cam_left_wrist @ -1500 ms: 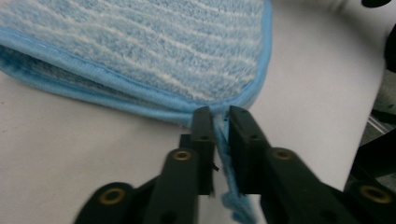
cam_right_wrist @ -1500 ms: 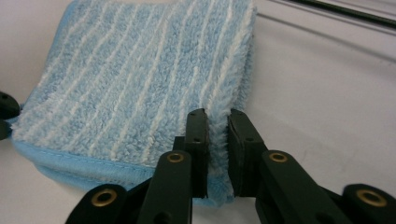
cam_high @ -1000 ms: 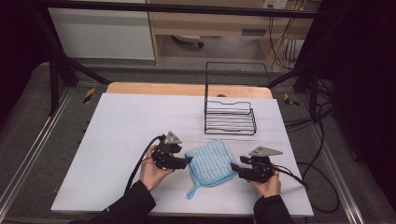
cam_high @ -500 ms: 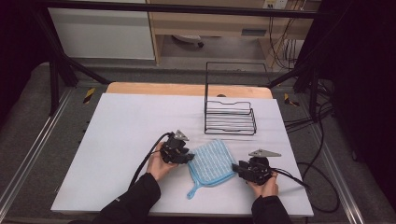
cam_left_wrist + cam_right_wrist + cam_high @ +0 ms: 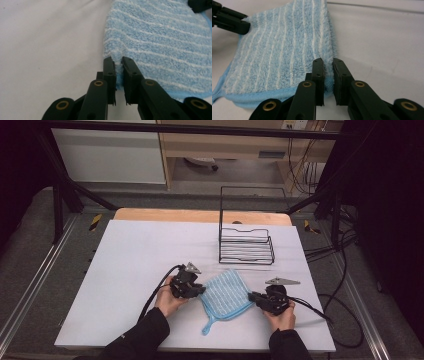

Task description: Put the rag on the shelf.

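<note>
A folded blue-and-white striped cloth (image 5: pixel 226 295) is seen lying on the white table cover (image 5: pixel 130 260), toward the near edge, at about 6 o'clock from the black wire rack (image 5: pixel 246 245). A blue loop tab is seen trailing off the cloth's near corner toward 7 o'clock.

Left gripper (image 5: pixel 201 290): held at the cloth's 9 o'clock corner, jaws pointed toward 3 o'clock. In the left gripper view the jaws have just been closing and are now drawn nearly together on the cloth's edge (image 5: pixel 160 45); a thin fold of terry is pinched between the pads. The left gripper (image 5: pixel 118 62) is therefore recorded as clamped on the cloth.

Right gripper (image 5: pixel 251 296): held at the cloth's 3 o'clock corner, jaws pointed toward 9 o'clock. In the right gripper view its jaws have likewise just been closing and are seen narrowed onto the folded edge (image 5: pixel 287 50), with pile squeezed between the pads. The right gripper (image 5: pixel 328 62) is recorded as gripping the cloth. The other gripper's black jaws are visible in that view at 10 o'clock, on the far corner.

The cloth is noted as flat against the table cover between the two grippers, not lifted. The rack is well apart from both grippers, at 12 o'clock of the cloth, standing upright.
</note>
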### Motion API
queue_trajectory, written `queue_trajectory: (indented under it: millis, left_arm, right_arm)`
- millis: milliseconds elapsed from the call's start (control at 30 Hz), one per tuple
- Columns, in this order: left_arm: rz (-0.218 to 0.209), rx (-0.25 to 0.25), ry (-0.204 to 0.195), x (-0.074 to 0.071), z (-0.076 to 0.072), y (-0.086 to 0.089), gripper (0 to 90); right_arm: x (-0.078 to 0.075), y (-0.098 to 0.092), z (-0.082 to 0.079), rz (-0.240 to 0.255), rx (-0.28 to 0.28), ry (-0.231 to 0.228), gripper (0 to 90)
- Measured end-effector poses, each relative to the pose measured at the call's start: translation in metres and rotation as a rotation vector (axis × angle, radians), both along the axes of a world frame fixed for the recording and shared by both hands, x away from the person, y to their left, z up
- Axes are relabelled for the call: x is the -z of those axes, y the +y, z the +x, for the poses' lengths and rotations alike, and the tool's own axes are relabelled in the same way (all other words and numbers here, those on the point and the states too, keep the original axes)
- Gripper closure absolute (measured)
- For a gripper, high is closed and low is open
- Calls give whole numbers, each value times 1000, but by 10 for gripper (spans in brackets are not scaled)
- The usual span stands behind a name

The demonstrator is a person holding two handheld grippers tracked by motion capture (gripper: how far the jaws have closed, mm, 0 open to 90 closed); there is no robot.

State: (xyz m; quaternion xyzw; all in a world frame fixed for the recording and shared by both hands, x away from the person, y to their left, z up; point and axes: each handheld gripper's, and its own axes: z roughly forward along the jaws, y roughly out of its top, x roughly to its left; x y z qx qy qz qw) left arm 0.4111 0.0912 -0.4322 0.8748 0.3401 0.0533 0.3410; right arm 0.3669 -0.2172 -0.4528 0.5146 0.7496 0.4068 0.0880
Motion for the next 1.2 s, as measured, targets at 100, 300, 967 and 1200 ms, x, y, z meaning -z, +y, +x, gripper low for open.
queue_trajectory:
  millis: [100, 300, 967, 1200]
  left_arm:
    - [-3, 1, 2, -1, -10, 5, 817]
    - [-15, -14, 11, -2, -27, 14, 817]
    - [-38, -78, 10, 0, -75, 33, 798]
    - [-71, -105, -10, -10, -65, 41, 623]
  right_arm:
    - [-2, 2, 6, -20, -26, -13, 815]
    - [-5, 8, 18, -36, -92, -21, 815]
    - [-7, 53, 60, -90, -286, -97, 795]
    - [-26, 42, 33, -6, -190, -144, 461]
